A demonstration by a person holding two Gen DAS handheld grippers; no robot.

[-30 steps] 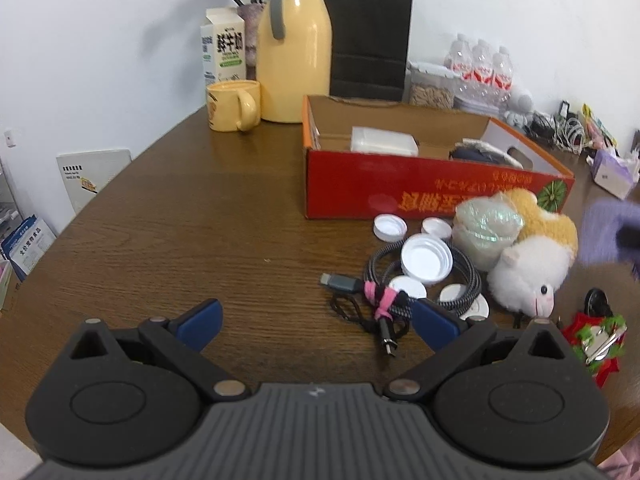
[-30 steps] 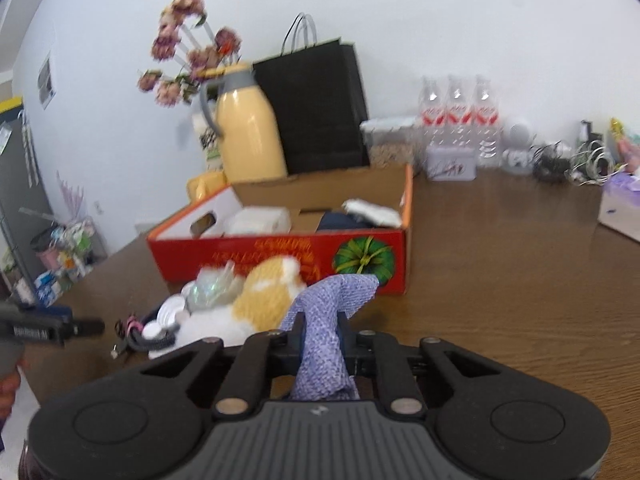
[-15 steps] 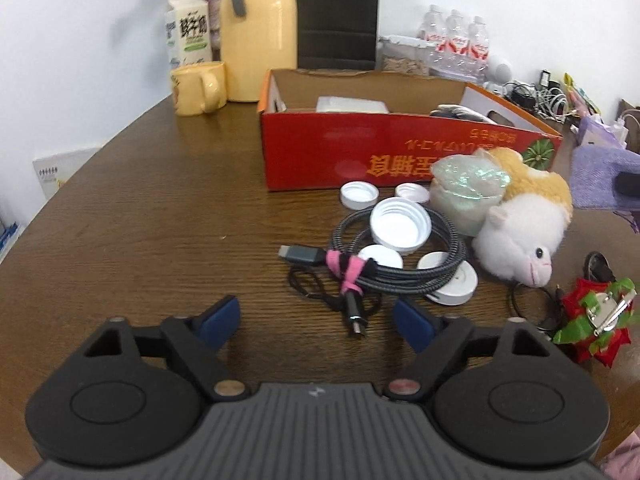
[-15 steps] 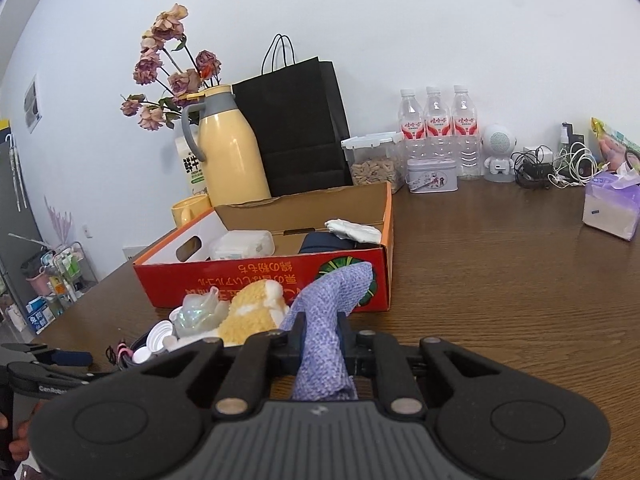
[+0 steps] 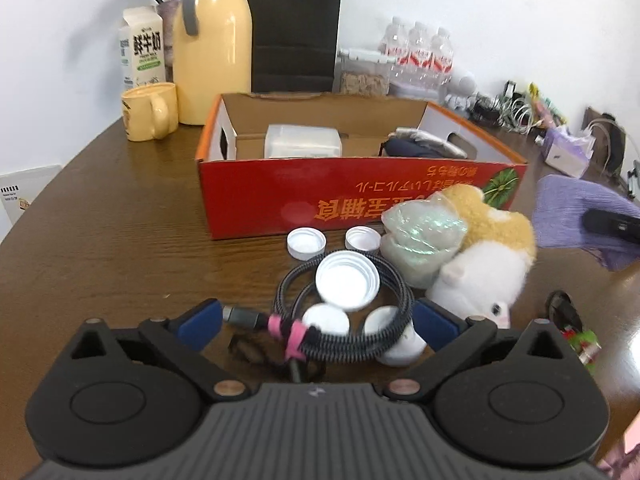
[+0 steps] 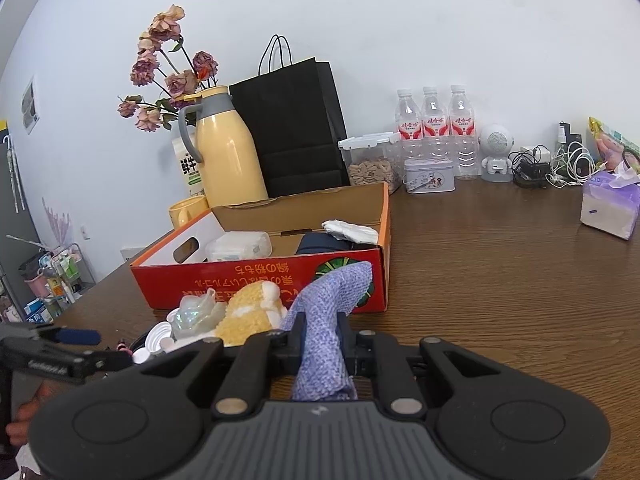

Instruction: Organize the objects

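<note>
My left hand-held gripper, just reopened wide, straddles the coiled cable; my right hand-held gripper pinches the purple cloth.

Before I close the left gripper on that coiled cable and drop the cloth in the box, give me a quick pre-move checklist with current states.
1. Left gripper wide, its jaws just opening again: ok.
2. Coiled cable between the left fingers, untouched: ok.
3. Cable free of clutter: not ok; white caps sit inside the coil.
4. Right gripper clamped on purple cloth: ok.
5. Red box has bare floor for more: ok.
6. Cable's loose end under the gripper body: cannot tell.
</note>
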